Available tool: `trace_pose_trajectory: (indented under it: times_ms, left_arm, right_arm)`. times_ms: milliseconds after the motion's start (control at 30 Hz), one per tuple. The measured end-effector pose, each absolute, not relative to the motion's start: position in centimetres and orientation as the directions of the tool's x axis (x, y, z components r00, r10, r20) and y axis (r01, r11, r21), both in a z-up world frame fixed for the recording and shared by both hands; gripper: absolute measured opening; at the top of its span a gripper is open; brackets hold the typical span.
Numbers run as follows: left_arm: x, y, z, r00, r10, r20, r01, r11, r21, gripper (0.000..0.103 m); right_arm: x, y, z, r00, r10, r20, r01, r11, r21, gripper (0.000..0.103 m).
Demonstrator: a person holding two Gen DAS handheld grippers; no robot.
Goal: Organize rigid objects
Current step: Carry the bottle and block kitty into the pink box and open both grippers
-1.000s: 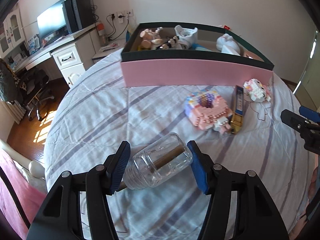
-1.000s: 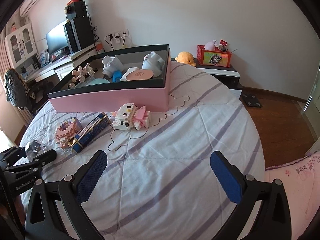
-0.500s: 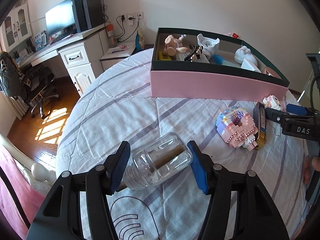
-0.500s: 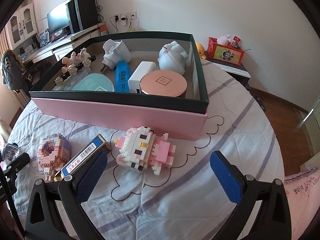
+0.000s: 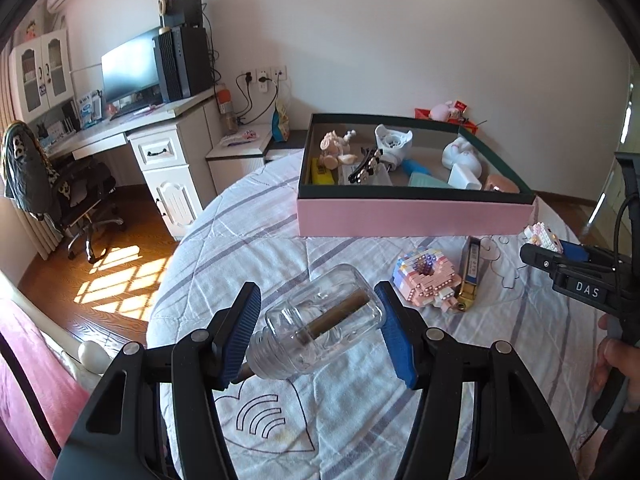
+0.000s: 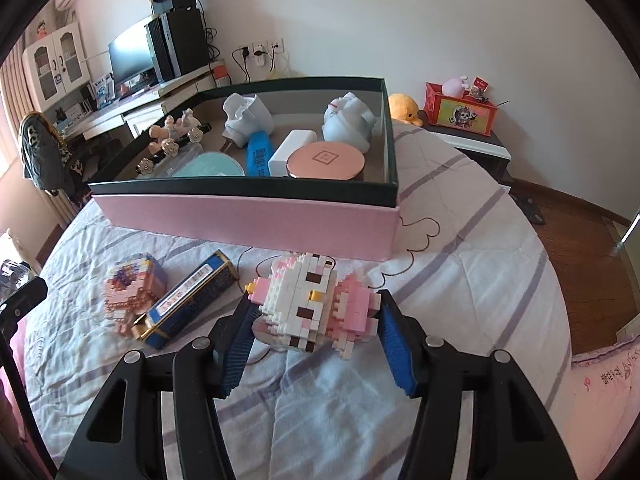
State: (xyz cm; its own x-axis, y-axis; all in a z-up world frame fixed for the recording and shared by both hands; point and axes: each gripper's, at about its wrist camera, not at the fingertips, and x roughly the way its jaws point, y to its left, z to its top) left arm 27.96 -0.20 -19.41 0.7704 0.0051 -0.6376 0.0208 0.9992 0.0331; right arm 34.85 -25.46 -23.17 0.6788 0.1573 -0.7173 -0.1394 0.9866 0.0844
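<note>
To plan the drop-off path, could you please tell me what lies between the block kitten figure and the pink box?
Only bare quilt, as the right wrist view shows; the block kitten figure sits between the right gripper's jaws, just before the pink box.

Bed [image 6: 460, 264]: carries pink-walled open cardboard box [image 6: 248, 216] at its far side.
Before box: white-and-pink brick cat figure [image 6: 316, 308]; left of it, long blue printed carton [image 6: 188, 300], then pastel brick block [image 6: 132, 292].
In box: round rose-gold tin [image 6: 326, 158].
</note>
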Motion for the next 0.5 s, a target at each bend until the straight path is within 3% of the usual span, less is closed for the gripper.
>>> trace_pose_trajectory:
  times_ms: [233, 500]
  left_arm:
    - [21.9, -1.9, -14.2, 0.861, -0.034, -0.507, 0.058, 0.998, 0.031, 0.060]
    - [15.7, -3.4, -9.5, 0.926, -0.081, -0.368, 0.099, 0.995, 0.031, 0.060]
  right_arm:
    - [25.9, -24.7, -17.1, 0.818, 0.225, -0.529, -0.168, 0.974, 0.155, 0.059]
    - [18.1, -21.4, -10.8, 0.893, 0.252, -0.372, -0.239, 0.968, 0.082, 0.059]
